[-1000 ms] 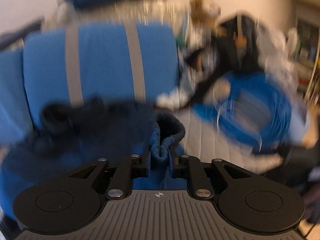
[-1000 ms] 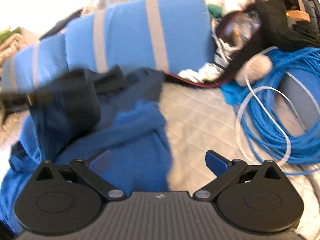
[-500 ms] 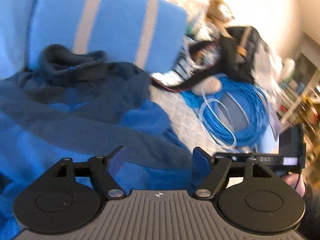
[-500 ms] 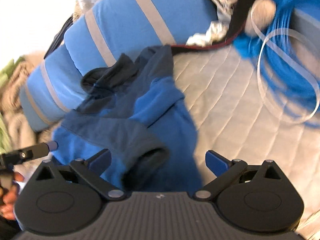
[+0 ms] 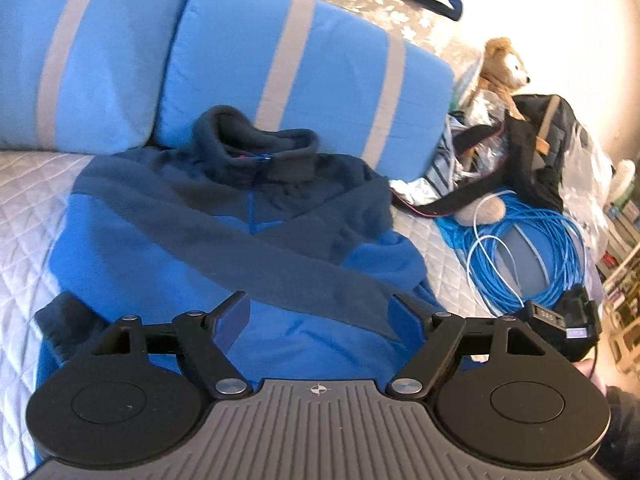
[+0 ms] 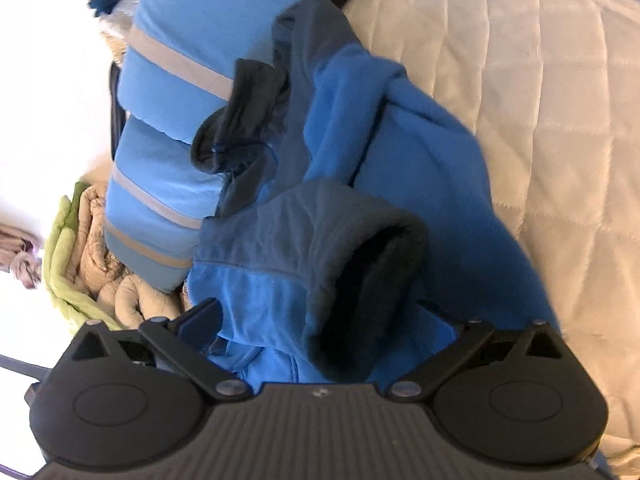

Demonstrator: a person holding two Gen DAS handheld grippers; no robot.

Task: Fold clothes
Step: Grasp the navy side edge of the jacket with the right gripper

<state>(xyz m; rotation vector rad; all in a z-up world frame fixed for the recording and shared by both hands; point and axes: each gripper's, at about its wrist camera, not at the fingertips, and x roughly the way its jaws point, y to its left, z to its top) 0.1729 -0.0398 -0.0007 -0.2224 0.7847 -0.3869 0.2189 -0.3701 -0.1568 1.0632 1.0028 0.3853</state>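
Here, in the left wrist view, our left gripper (image 5: 320, 312) has just been opening, jaws spread over the blue-and-navy fleece jacket (image 5: 240, 240) at centre frame, pinching nothing. In the right wrist view, our right gripper (image 6: 332, 320) stands spread astride the jacket's dark cuff (image 6: 360, 288).

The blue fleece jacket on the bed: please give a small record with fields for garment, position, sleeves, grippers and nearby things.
garment: blue and navy fleece jacket with a dark collar
position: lies on the grey quilted bedcover, collar toward the blue striped pillows
sleeves: one navy sleeve is folded across the chest; a cuff lies before the right gripper
grippers: left gripper open, jaws have just been opening, holding nothing; right open
nearby: coiled blue cable, teddy bear
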